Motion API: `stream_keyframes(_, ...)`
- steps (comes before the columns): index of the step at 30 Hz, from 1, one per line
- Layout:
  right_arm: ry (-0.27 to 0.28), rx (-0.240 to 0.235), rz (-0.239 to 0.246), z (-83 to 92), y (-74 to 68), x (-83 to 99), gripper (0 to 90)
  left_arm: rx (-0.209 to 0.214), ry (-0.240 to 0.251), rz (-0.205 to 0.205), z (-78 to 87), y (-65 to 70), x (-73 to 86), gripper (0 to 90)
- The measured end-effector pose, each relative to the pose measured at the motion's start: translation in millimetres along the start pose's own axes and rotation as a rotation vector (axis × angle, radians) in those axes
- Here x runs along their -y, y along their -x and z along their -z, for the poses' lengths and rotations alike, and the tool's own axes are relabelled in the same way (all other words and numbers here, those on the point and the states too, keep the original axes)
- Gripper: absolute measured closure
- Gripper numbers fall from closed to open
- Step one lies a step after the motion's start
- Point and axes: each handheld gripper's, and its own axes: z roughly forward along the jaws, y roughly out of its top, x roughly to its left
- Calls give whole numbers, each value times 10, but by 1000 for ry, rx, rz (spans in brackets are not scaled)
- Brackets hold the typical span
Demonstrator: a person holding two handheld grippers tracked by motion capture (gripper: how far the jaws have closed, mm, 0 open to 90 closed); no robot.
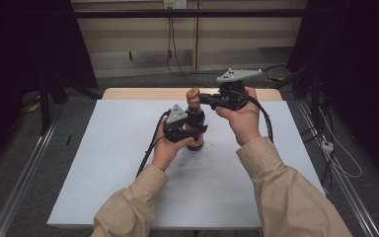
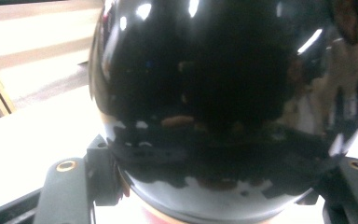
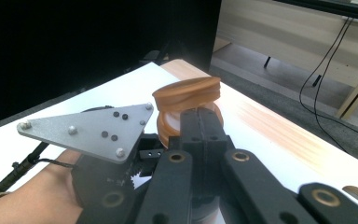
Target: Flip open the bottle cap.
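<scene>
Left gripper (image 1: 186, 132) clamps the belly of a dark glass bottle (image 1: 195, 129), jaws either side of the glossy black body (image 2: 223, 107), pinning it upright on the white table mat (image 1: 118, 168), roughly mid-mat toward the far edge. Right gripper (image 1: 206, 98) comes in level from the right, jaws fully closed with the tips pressed at the neck just under the brown stopper (image 1: 193, 95). In the right gripper view the stopper (image 3: 186, 94) sits tilted above its brown collar, a gap showing on one side, so it looks partly lifted, not off. Judged progress: bottle secured, stopper loosened or mid-pry; left to do is freeing it fully and setting it down. Bottle's long axis is vertical, mouth pointing up; the stopper's top leans off that axis. Both hands are on the grippers, nothing else on the mat.
</scene>
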Motion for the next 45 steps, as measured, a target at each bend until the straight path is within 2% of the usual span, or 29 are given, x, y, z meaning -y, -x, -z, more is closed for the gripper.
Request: stream_keyframes(45, 5, 0, 0, -20, 3, -68, 900, 0, 7, 9, -5, 0, 10, 302)
